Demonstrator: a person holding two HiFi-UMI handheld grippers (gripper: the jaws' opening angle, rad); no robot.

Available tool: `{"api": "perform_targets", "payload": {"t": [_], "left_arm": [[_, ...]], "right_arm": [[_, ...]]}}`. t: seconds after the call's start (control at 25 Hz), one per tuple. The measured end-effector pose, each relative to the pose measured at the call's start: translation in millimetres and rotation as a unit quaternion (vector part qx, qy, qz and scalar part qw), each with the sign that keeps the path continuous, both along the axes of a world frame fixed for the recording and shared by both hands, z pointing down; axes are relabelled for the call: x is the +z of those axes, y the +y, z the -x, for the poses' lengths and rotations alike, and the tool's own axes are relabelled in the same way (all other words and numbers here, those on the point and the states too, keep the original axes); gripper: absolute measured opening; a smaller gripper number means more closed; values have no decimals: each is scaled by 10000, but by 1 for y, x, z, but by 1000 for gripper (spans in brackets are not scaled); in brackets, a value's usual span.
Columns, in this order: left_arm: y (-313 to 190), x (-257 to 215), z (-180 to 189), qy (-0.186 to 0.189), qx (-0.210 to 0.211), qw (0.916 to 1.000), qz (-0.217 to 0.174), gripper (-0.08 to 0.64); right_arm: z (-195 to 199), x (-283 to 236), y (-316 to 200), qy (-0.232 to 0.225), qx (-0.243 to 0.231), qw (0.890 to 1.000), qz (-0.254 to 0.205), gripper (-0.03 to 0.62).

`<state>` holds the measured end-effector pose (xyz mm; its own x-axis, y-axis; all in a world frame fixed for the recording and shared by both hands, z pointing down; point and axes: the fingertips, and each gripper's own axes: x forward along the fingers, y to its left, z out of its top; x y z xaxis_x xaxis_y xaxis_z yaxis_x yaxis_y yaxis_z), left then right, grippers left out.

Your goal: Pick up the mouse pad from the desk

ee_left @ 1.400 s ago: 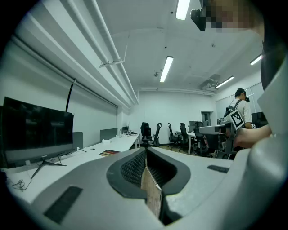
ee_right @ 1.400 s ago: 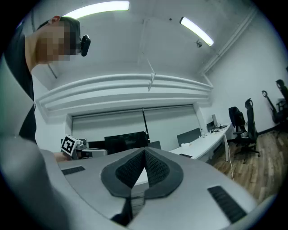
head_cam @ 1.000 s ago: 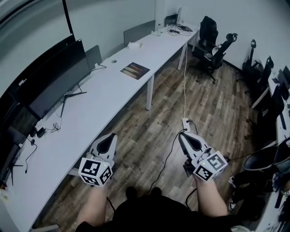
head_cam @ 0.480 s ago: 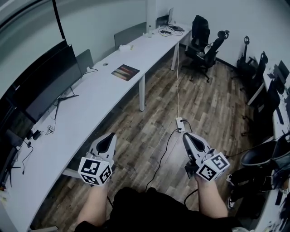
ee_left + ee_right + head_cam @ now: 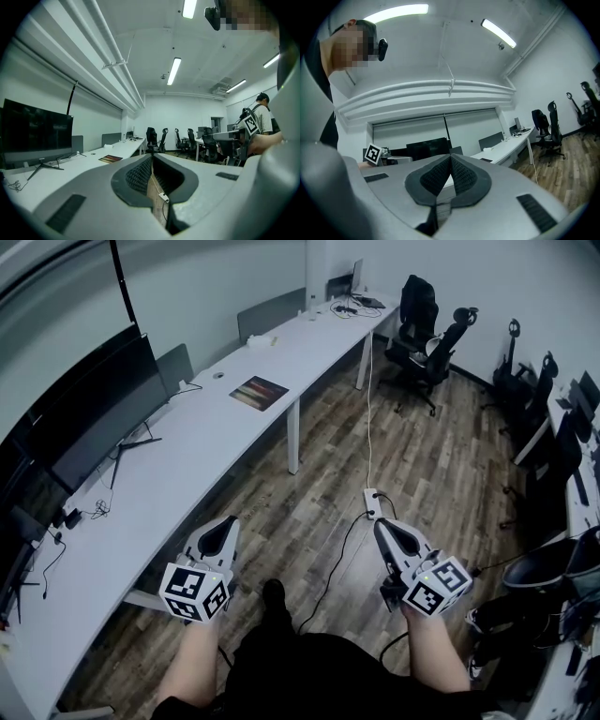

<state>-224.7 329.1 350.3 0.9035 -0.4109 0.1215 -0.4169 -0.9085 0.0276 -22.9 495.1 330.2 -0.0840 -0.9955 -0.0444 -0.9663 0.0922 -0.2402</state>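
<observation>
**Both grippers empty; mouse pad lies far along the desk**

Head view: left gripper (image 5: 229,522) and right gripper (image 5: 379,525) are held low over the wood floor (image 5: 441,456), by the near end of the long white desk (image 5: 187,460). Left fingers (image 5: 138,174) meet at the tips with nothing between them. Right fingers (image 5: 435,178) are likewise pressed together and empty. The mouse pad (image 5: 260,392) lies flat on the desk, past the monitor (image 5: 94,409) and near the front edge, well apart from both grippers. A power strip (image 5: 372,503) lies on the floor just ahead of the right gripper.
</observation>
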Motion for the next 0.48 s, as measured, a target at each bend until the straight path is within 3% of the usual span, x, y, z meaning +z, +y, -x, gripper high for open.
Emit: {"api": "perform_targets", "payload": {"t": [0.48], "left_arm": [[-84,24,-38,97,32,9994,318,18]], "right_arm": [[-37,24,-83,30,-135,9994,313,41]]}}
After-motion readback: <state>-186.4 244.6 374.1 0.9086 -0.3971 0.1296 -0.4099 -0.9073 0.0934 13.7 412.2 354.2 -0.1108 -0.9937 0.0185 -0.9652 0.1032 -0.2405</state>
